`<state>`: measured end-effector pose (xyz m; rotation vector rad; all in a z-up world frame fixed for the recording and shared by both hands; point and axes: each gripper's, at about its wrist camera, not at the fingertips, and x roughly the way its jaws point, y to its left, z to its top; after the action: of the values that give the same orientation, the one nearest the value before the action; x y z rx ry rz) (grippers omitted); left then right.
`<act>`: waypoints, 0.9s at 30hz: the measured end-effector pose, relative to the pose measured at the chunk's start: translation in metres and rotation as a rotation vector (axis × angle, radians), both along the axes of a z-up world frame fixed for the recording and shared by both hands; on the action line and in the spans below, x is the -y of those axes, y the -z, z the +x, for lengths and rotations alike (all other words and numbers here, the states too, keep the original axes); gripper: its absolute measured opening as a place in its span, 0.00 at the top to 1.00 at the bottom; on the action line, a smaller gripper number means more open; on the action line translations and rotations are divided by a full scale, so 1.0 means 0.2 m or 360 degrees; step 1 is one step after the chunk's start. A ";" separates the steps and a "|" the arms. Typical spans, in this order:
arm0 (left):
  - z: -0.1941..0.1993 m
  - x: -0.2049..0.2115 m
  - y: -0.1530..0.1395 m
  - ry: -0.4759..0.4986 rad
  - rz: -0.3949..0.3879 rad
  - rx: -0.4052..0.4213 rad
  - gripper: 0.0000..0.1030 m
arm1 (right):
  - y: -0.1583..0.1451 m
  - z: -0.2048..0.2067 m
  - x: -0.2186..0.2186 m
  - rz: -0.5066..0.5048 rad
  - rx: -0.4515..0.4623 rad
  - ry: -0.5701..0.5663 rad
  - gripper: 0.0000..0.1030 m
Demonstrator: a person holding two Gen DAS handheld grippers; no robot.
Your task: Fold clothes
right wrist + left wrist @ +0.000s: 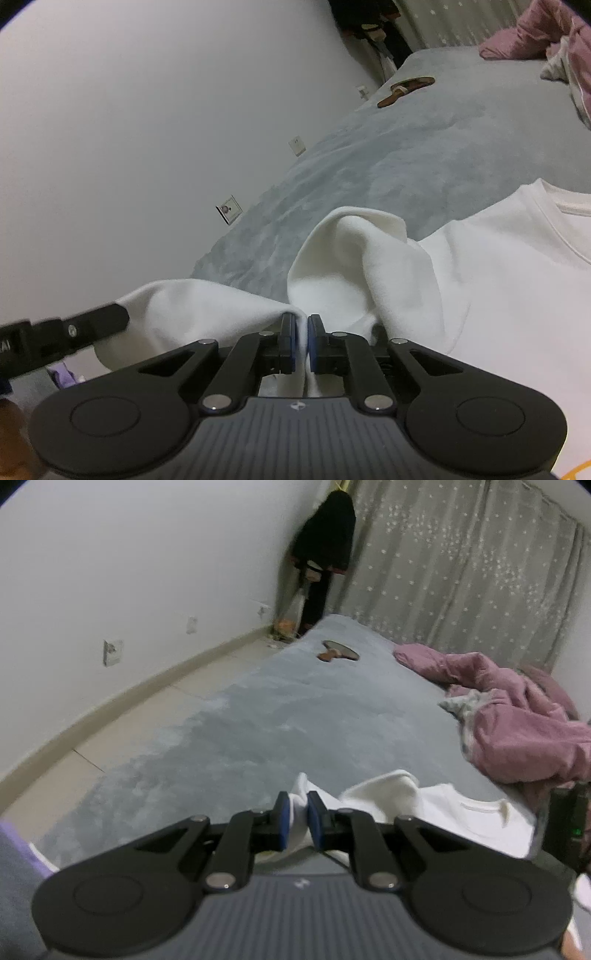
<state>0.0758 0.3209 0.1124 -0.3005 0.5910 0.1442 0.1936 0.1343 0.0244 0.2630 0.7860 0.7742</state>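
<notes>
**Ana:** White shirt lay on the grey blanket at the near end of the bed, neckline toward three o'clock in the right wrist view, body mostly flat. One sleeve or side edge was lifted into a loose hump at about twelve o'clock from the right gripper.

**Ben:** And the claws, what were they doing?

**Ana:** Both were clamped on white cloth. The right gripper had a pinch of fabric squeezed between its blue pads. The left gripper held another fold the same way, the material bunched between its fingers and trailing off toward three o'clock. In the right view, the left tool's black finger came in from nine o'clock against the same raised edge.

**Ben:** So how far along was the folding?

**Ana:** Early, I'd judge. The shirt was spread out and one side had been picked up, but nothing lay doubled over on the body. That edge had yet to be carried across and laid down, then the other side, then the bottom half.

**Ben:** Anything else around?

**Ana:** Farther up the blanket, at twelve o'clock in the left view, a table tennis paddle lay alone. At two o'clock was a rumpled pink quilt, well apart from the shirt. Beyond that, a starry grey curtain, and dark clothing hanging in the corner by the white wall.
</notes>
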 end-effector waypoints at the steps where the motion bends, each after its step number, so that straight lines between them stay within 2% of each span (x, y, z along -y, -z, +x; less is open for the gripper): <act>1: 0.00 0.00 0.00 -0.0005 -0.0003 -0.0002 0.89 | 0.00 0.00 -0.01 -0.0013 0.0009 0.0001 0.89; 7: -0.02 -0.01 -0.04 -0.0033 -0.0023 0.0039 0.89 | 0.01 -0.04 -0.02 -0.0065 0.0045 -0.0003 0.87; 12: -0.03 -0.02 -0.05 -0.0096 -0.0048 0.0036 0.89 | 0.01 -0.08 -0.06 -0.0096 0.0076 -0.0030 0.80; 15: -0.04 -0.04 -0.06 -0.0159 -0.0099 0.0016 0.89 | 0.01 -0.13 -0.08 -0.0127 0.0119 -0.0076 0.70; 17: -0.05 -0.07 -0.08 -0.0194 -0.0167 0.0009 0.89 | 0.00 -0.17 -0.10 -0.0145 0.0150 -0.0122 0.61; 20: -0.09 -0.13 -0.11 -0.0233 -0.0271 0.0019 0.89 | -0.01 -0.26 -0.12 -0.0197 0.0219 -0.0176 0.53; 24: -0.15 -0.22 -0.14 -0.0248 -0.0422 0.0063 0.89 | -0.01 -0.38 -0.14 -0.0268 0.0333 -0.0197 0.50; 27: -0.20 -0.29 -0.13 -0.0289 -0.0532 0.0103 0.89 | -0.01 -0.44 -0.13 -0.0243 0.0335 -0.0201 0.48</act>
<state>0.0361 0.3785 0.1379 -0.6811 0.5223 0.2101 0.1062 0.1608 0.0256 -0.0058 0.6622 0.8411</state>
